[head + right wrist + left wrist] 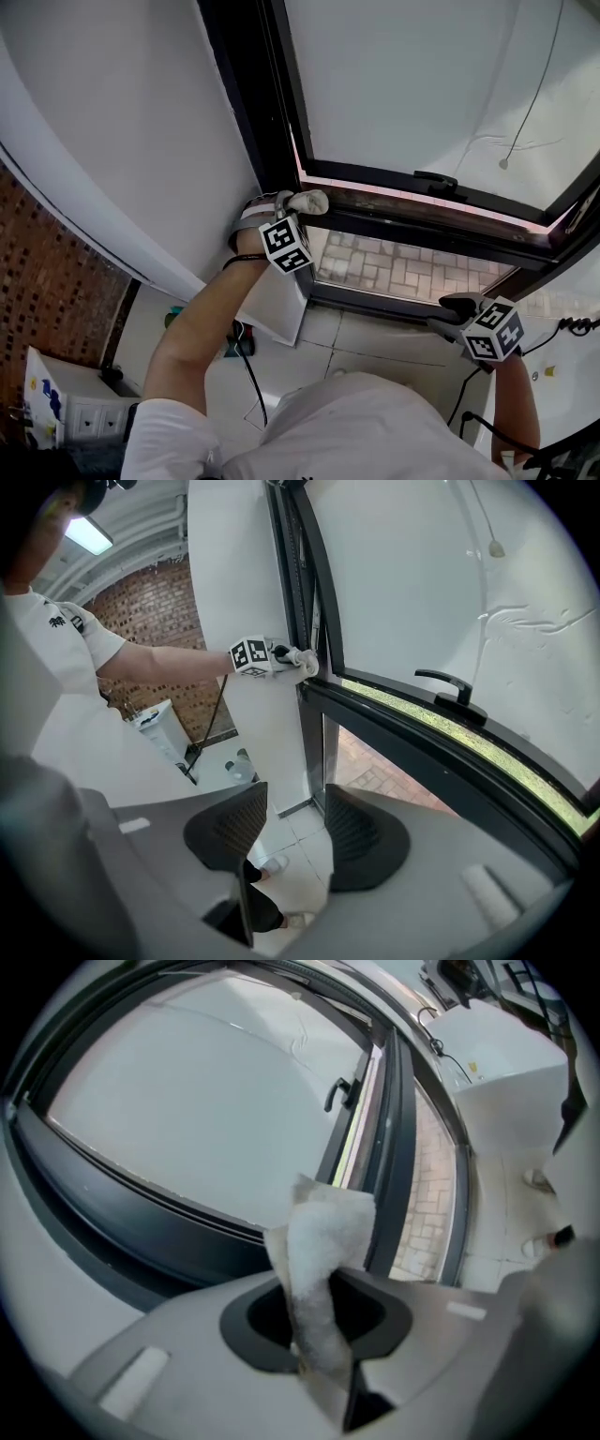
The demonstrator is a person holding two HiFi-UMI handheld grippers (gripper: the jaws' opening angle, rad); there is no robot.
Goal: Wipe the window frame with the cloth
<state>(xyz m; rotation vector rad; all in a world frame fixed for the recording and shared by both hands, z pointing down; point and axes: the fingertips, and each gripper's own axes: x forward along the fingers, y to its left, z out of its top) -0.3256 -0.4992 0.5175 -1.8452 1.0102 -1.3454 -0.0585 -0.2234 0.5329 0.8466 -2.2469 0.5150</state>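
The person stands close to the window with the left arm stretched up and forward, and the left gripper (296,202) is clamped tight on a white cloth (310,201), the fluffy wad sticking out past the pinching jaws. The cloth's free end sits at the corner of the dark window frame (424,202), where the upright post meets the horizontal bar of the tilted sash, and it looks to be touching the metal there. A black handle (436,180) is mounted further along that bar, well apart from the cloth. The right gripper (457,306) hangs lower and off to the right, under the frame's bottom rail and near the person's chest; its jaws stand apart with nothing between them, only floor tiles showing in the gap. Through the lower pane I can see brick paving (394,272) outside, and a red brick wall (47,272) runs along the left of the room
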